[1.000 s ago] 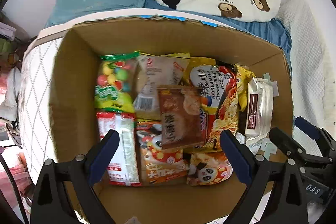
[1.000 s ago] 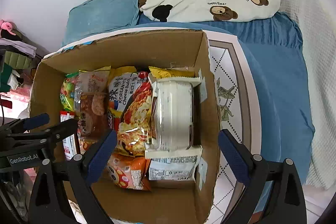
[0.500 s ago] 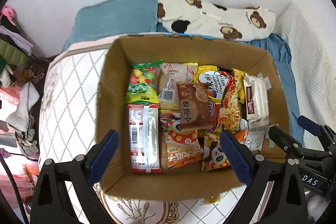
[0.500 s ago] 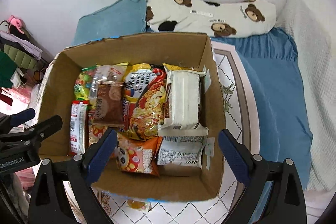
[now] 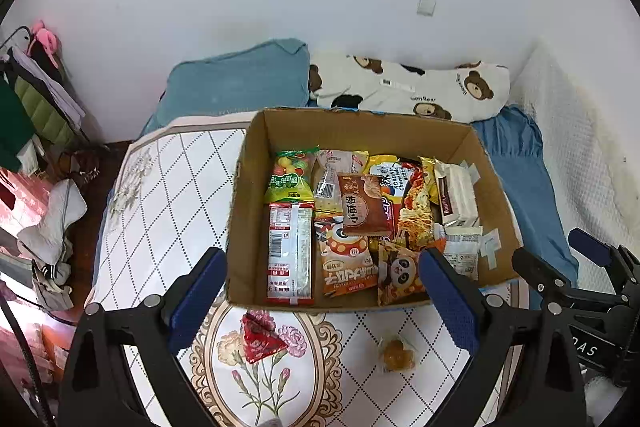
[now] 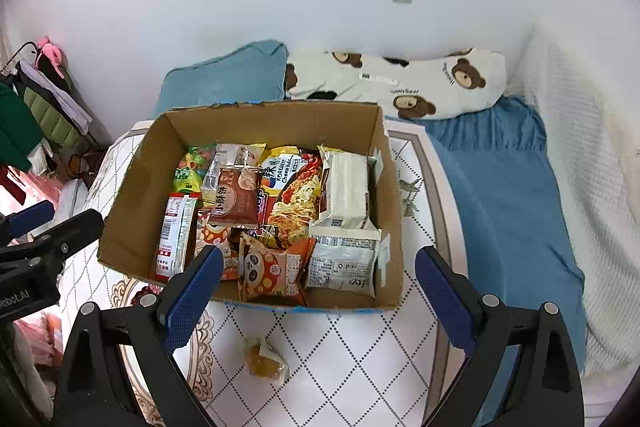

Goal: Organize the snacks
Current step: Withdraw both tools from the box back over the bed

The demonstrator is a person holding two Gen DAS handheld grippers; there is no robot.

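Left wrist view: farther back from the cardboard box (image 5: 494,195) than a second ago. Left gripper (image 5: 320,291) and right gripper (image 6: 318,289) spread wide, empty. Snack packets (image 5: 362,205) inside the box; red packet (image 5: 262,339) and small wrapped snack (image 5: 396,351) now visible on the blanket (image 5: 168,195), just before the box.

ok so counting it up: one cardboard box (image 5: 248,187), with roughly ten snack packs in it, though some overlap so that's approximate. Two of those are panda-print bags (image 5: 400,273), one is a brown pastry pack (image 5: 362,205), one is a green candy bag (image 5: 290,175). Two loose snacks sit outside: one red triangular packet (image 5: 262,339) and one small clear-wrapped pastry (image 5: 394,351). Two pillows (image 5: 236,81) behind.
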